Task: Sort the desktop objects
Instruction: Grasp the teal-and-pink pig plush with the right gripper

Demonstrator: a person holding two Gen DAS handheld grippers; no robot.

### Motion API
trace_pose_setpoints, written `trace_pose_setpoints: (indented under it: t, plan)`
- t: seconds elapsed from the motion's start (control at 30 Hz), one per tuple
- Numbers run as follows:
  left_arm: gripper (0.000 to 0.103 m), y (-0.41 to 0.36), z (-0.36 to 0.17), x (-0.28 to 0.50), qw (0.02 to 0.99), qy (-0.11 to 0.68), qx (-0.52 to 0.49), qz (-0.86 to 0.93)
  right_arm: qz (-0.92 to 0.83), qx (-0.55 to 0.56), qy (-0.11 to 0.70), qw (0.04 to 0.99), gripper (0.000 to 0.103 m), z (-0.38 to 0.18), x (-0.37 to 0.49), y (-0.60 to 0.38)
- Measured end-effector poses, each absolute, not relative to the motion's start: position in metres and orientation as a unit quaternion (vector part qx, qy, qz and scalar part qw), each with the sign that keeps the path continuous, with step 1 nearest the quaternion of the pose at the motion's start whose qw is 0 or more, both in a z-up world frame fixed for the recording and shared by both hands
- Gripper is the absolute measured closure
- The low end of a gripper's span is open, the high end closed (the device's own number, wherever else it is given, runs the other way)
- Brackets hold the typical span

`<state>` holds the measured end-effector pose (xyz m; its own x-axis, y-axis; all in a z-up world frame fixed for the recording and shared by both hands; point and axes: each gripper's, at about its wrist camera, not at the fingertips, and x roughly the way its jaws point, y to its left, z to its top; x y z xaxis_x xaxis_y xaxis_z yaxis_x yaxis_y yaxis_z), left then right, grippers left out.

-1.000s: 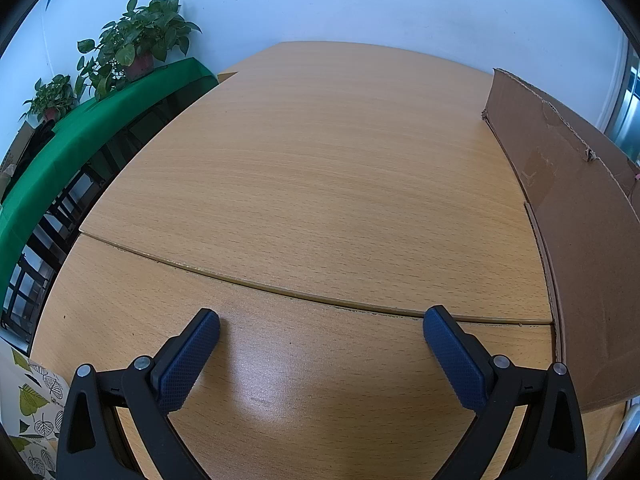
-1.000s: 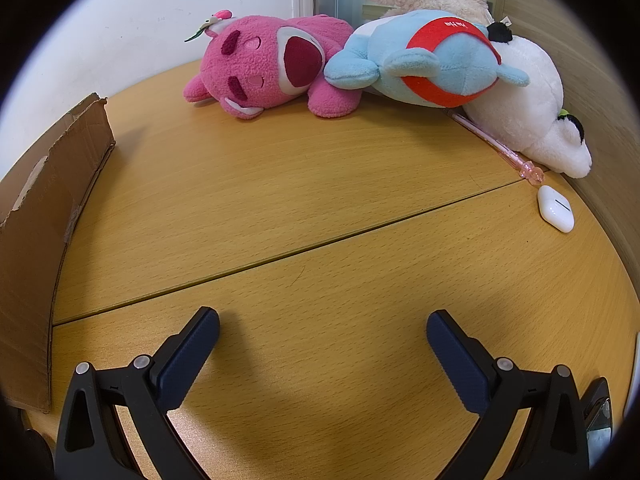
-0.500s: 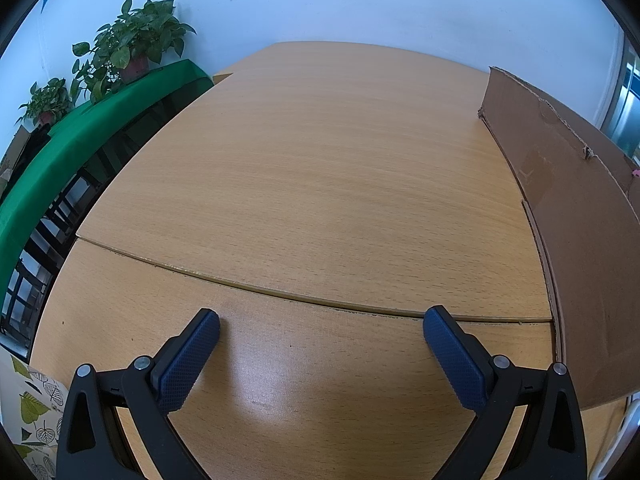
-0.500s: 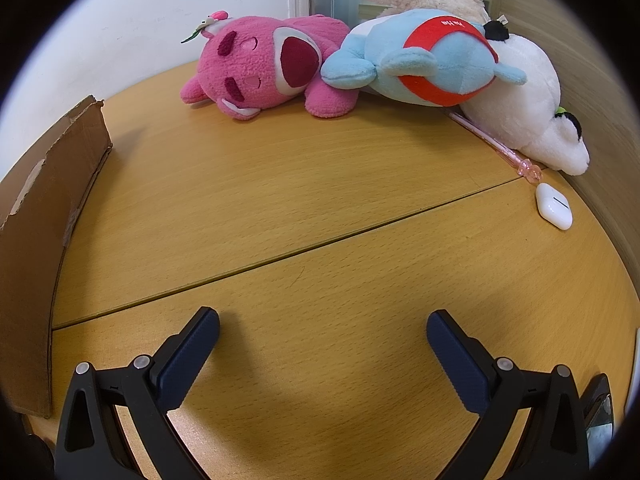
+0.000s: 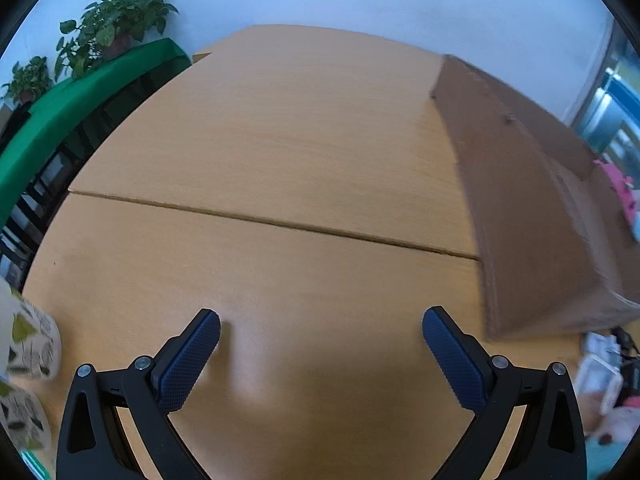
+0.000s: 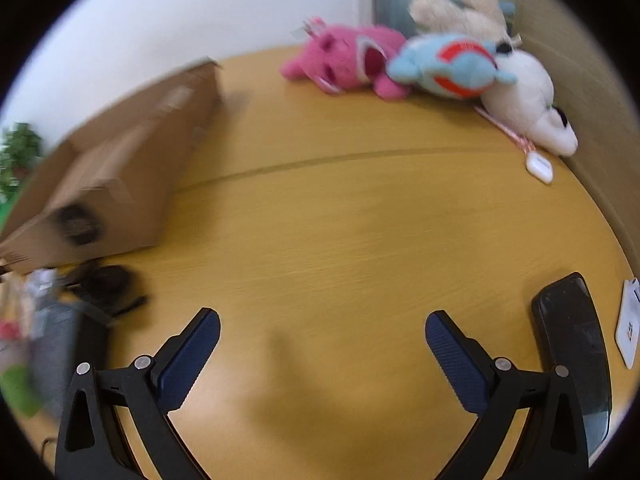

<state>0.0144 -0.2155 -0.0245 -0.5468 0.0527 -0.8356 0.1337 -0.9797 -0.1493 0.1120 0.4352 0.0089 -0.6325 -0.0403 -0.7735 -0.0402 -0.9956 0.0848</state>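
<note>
Right wrist view: fingers spread wide, empty, over bare wooden surface.
Pink plush, blue plush, white plush piled far right; cardboard box left. Left gripper likewise apart, gripping nothing.

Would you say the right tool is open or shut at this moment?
Open: the right tool has its blue pads wide apart, holding nothing.

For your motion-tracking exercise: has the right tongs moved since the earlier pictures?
Yes. The right tongs has pulled back and swung left: the pink plush now looks smaller and farther, and more of the cardboard box shows.
</note>
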Motion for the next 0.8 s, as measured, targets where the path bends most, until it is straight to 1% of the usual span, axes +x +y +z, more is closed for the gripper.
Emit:
trace_pose_setpoints:
  t: [0.1, 0.13, 0.17, 0.2, 0.23, 0.3, 0.37, 0.47, 0.53, 0.57, 0.6, 0.63, 0.67, 0.73, 0.77, 0.8]
  plan:
    - [0.001, -0.181, 0.010, 0.060, -0.045, 0.096, 0.446, -0.889, -0.909, 0.408, 0.000, 0.081, 0.000, 0.042, 0.135, 0.392]
    - [0.001, -0.168, 0.021, 0.075, -0.073, 0.098, 0.439, -0.890, -0.908, 0.407, 0.013, 0.101, 0.000, 0.045, 0.141, 0.379]
    - [0.001, -0.155, 0.029, 0.089, -0.105, 0.102, 0.434, -0.889, -0.903, 0.404, 0.032, 0.141, 0.000, 0.050, 0.146, 0.354]
    - [0.001, -0.144, 0.034, 0.099, -0.131, 0.104, 0.430, -0.887, -0.900, 0.401, 0.038, 0.164, 0.000, 0.052, 0.147, 0.342]
    - [0.001, -0.131, 0.039, 0.110, -0.160, 0.106, 0.425, -0.884, -0.894, 0.391, 0.041, 0.212, 0.000, 0.053, 0.150, 0.316]
    - [0.001, -0.108, 0.042, 0.125, -0.202, 0.104, 0.423, -0.877, -0.881, 0.375, 0.026, 0.287, 0.000, 0.050, 0.151, 0.279]
    - [0.001, -0.089, 0.037, 0.134, -0.232, 0.110, 0.432, -0.864, -0.855, 0.390, 0.018, 0.340, 0.000, 0.036, 0.144, 0.241]
    - [0.003, -0.074, 0.021, 0.140, -0.261, 0.132, 0.455, -0.841, -0.830, 0.412, 0.054, 0.372, 0.001, 0.014, 0.141, 0.193]
    - [0.008, -0.071, 0.009, 0.143, -0.275, 0.157, 0.467, -0.825, -0.813, 0.423, 0.053, 0.397, 0.001, 0.007, 0.143, 0.177]
    - [0.008, -0.071, 0.004, 0.146, -0.283, 0.173, 0.468, -0.819, -0.801, 0.429, 0.045, 0.415, 0.001, 0.005, 0.147, 0.169]
    - [0.012, -0.072, 0.001, 0.146, -0.292, 0.189, 0.468, -0.812, -0.800, 0.426, 0.048, 0.419, 0.001, 0.006, 0.153, 0.164]
    - [0.019, -0.073, -0.003, 0.149, -0.299, 0.202, 0.468, -0.807, -0.797, 0.423, 0.048, 0.428, 0.001, 0.006, 0.165, 0.163]
    - [0.019, -0.073, -0.007, 0.152, -0.300, 0.208, 0.464, -0.807, -0.795, 0.419, 0.050, 0.436, 0.001, 0.008, 0.170, 0.162]
    - [0.021, -0.072, -0.010, 0.156, -0.302, 0.216, 0.461, -0.806, -0.800, 0.417, 0.051, 0.428, 0.001, 0.008, 0.169, 0.165]
    - [0.022, -0.069, -0.011, 0.157, -0.303, 0.216, 0.461, -0.806, -0.799, 0.429, 0.037, 0.421, 0.001, 0.003, 0.165, 0.167]
    - [0.025, -0.068, -0.009, 0.158, -0.306, 0.213, 0.462, -0.805, -0.798, 0.441, 0.025, 0.409, 0.005, -0.003, 0.160, 0.168]
